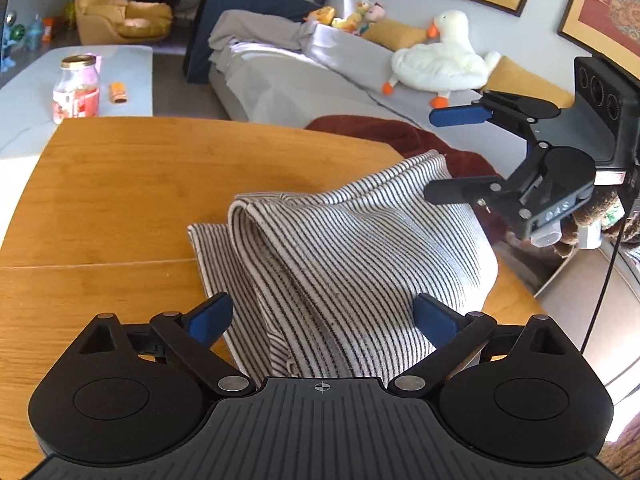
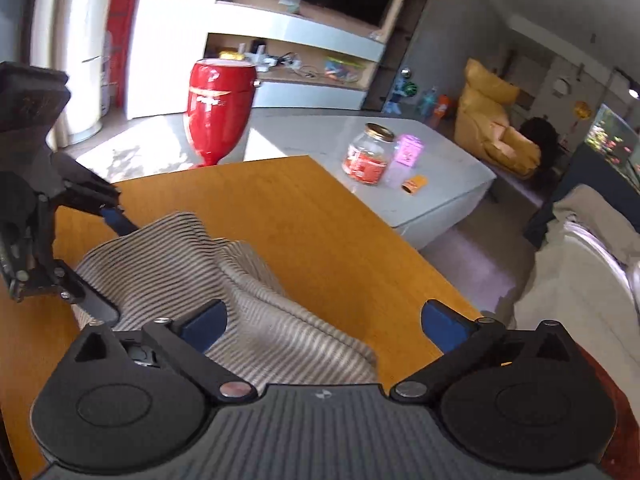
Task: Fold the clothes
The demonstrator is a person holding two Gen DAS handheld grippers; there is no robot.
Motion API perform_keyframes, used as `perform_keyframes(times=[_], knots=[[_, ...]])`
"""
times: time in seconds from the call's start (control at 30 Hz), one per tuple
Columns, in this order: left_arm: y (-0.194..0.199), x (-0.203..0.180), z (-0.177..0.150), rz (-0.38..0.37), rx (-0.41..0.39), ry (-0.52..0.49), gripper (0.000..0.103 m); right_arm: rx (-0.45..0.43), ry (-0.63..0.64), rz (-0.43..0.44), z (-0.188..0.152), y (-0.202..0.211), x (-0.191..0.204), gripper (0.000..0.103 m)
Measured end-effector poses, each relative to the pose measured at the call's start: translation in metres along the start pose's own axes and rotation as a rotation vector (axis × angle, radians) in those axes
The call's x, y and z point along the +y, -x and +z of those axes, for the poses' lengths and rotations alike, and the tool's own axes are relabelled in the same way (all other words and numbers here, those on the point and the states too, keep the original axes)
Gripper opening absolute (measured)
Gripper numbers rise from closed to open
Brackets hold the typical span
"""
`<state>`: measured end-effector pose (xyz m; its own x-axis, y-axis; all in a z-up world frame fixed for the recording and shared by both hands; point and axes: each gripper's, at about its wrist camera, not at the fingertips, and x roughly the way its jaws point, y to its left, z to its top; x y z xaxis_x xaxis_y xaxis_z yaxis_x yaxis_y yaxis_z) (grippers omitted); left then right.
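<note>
Left gripper hovering low over the near end of the striped garment, jaws spread wide, gripping nothing. Right gripper likewise gaping and empty, hanging beyond the garment's right edge, over the corner of the wooden table. Garment lying bunched and partly folded along the table's right edge, bare wood stretching broadly to its left.

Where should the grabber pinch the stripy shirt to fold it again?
Probably the rounded folded edge of the striped shirt, coming in low from the side over the bare wooden table. That edge bulges up and is thick, so open fingers could slip around it. Both the left gripper and right gripper are open.
</note>
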<state>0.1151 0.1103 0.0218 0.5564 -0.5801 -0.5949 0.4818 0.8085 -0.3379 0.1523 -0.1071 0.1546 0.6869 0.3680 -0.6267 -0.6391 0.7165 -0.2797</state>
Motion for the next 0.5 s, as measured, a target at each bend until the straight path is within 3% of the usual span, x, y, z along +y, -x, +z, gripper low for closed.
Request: perform_keyframes(times=[0.13, 0.3, 0.37, 0.5], knots=[[-0.003, -0.001, -0.001, 0.016, -0.004, 0.002, 0.101, 0.125, -0.109, -0.086, -0.03, -0.045, -0.002, 0.103], [-0.005, -0.004, 0.0, 0.042, -0.006, 0.017, 0.103, 0.113, -0.208, -0.118, -0.03, -0.041, -0.002, 0.103], [-0.003, -0.007, -0.002, 0.05, -0.007, 0.006, 0.103, 0.095, -0.316, -0.076, -0.032, -0.02, -0.01, 0.103], [-0.002, -0.006, -0.004, 0.047, -0.004, 0.019, 0.103, 0.125, -0.637, 0.094, -0.063, 0.022, -0.022, 0.103]])
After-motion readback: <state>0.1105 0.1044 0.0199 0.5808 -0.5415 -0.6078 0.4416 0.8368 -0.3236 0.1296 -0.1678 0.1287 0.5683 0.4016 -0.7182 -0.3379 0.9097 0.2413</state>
